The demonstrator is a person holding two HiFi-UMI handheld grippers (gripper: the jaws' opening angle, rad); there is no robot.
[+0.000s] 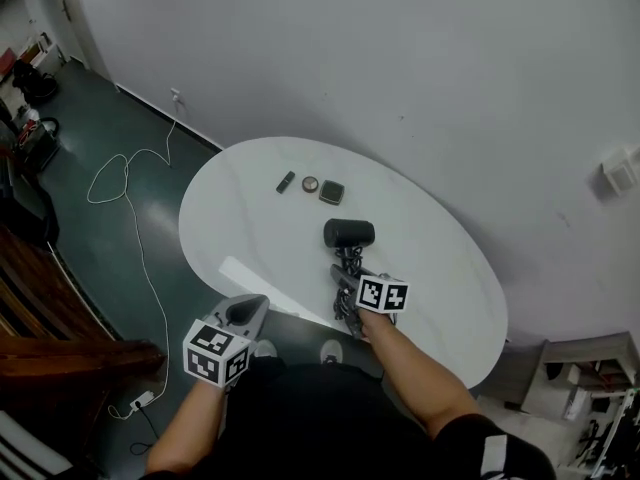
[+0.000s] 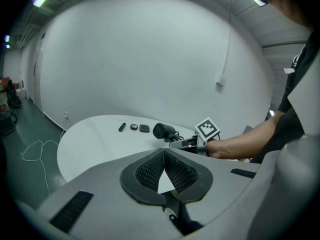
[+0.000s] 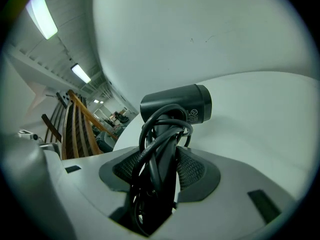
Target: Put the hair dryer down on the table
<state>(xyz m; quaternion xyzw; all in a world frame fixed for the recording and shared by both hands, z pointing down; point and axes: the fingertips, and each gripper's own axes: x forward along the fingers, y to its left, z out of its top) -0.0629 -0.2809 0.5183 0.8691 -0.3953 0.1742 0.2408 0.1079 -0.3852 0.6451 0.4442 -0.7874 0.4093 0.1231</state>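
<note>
Over the table [image 1: 240,198], right gripper [image 3: 162,158] clamps hair dryer [image 3: 177,104] by its cord-wrapped handle — rigid, probably head-heavy; left gripper [image 2: 164,160] closed, empty.

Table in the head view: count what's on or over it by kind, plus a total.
Hair dryer: 1
Slim dark bar: 1
Round disc: 1
Dark square case: 1
Total: 4

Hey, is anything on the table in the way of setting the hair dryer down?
Nothing visible. The right gripper holds the hair dryer over a bare part of the table; three small items lie farther back, clear of it.
</note>
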